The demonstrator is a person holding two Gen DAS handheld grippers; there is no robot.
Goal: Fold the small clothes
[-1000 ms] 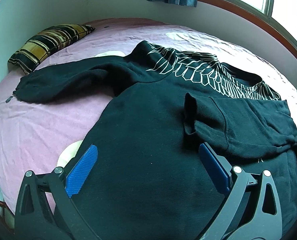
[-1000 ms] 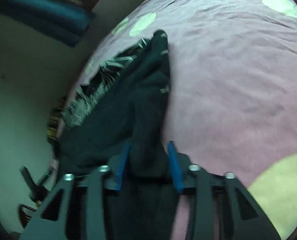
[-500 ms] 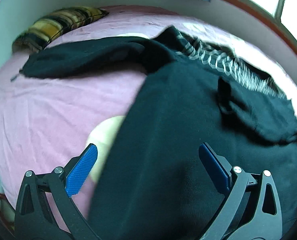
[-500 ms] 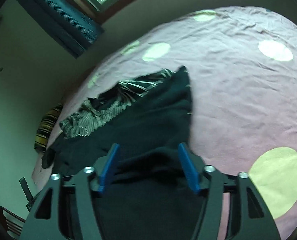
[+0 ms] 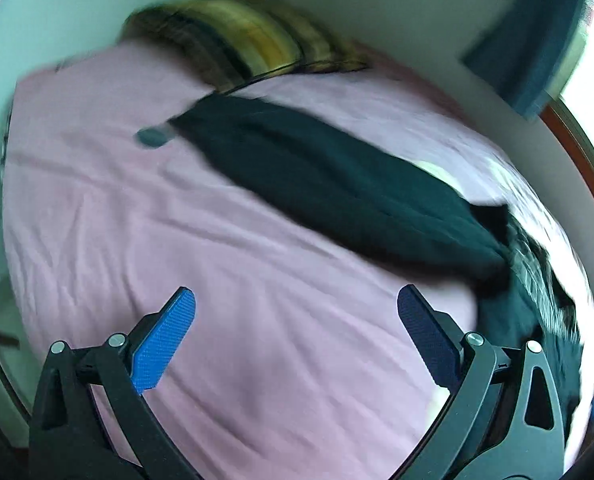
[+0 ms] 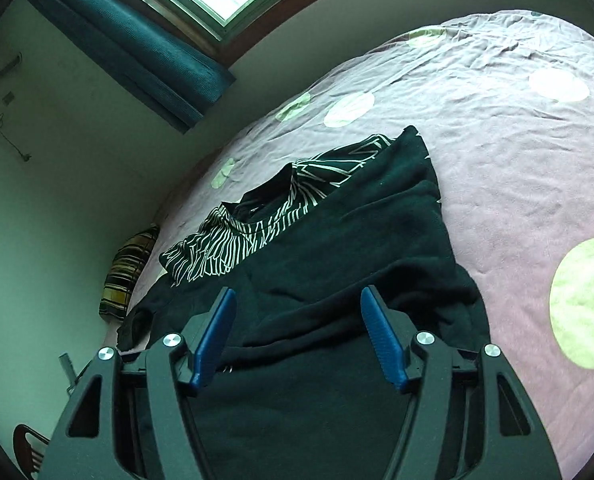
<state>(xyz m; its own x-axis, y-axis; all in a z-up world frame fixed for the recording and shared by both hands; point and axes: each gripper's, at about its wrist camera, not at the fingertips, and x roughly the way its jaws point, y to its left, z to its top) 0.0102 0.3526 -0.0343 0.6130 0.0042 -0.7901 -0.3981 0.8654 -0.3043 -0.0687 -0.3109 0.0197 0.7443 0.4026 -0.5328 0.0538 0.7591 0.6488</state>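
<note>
A black sweater with a white line pattern at the shoulders (image 6: 337,264) lies on a pink bedsheet (image 6: 517,140). Its right sleeve is folded across the body. In the left wrist view the other long sleeve (image 5: 337,184) stretches flat across the sheet toward a striped pillow, blurred by motion. My left gripper (image 5: 297,320) is open and empty above bare sheet, with the sleeve beyond it. My right gripper (image 6: 297,320) is open and empty just above the folded sleeve on the sweater's body.
A striped yellow and black pillow (image 5: 249,44) lies at the head of the bed, near the sleeve's cuff. The sheet has pale green dots (image 6: 585,300). A wall, a teal curtain (image 6: 129,40) and a window border the bed. A chair (image 6: 29,448) stands beside the bed.
My right gripper has opened and let go of the right sleeve, which now lies folded over the body. My left gripper has swung left, off the sweater's body, toward the outstretched left sleeve.
</note>
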